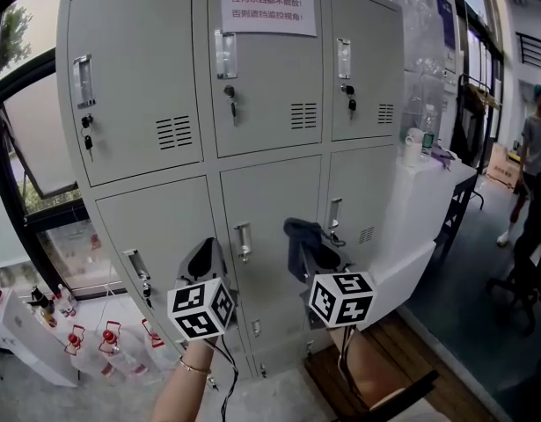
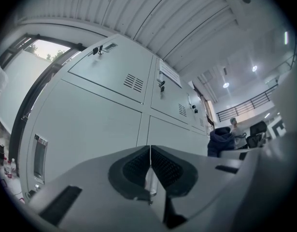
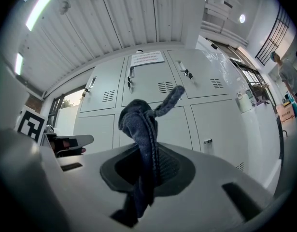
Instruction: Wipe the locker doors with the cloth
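A grey bank of lockers [image 1: 252, 104] with several doors stands in front of me. A dark blue cloth [image 1: 303, 236] is pinched in my right gripper [image 1: 312, 255], which is shut on it in front of the lower middle and right doors. In the right gripper view the cloth [image 3: 144, 129] bunches up out of the jaws, one end flopping right. My left gripper [image 1: 205, 258] is shut with nothing in it, before the lower left door [image 1: 160, 236]. In the left gripper view its jaws [image 2: 150, 170] meet on a thin line, and the lockers [image 2: 105, 105] fill the view.
A white paper notice [image 1: 268, 3] is taped on the upper middle door. Keys hang from the upper locks [image 1: 230, 99]. A white counter [image 1: 428, 192] with bottles adjoins the lockers on the right. A person [image 1: 534, 161] stands far right. Spray bottles [image 1: 103, 341] sit on the floor at left.
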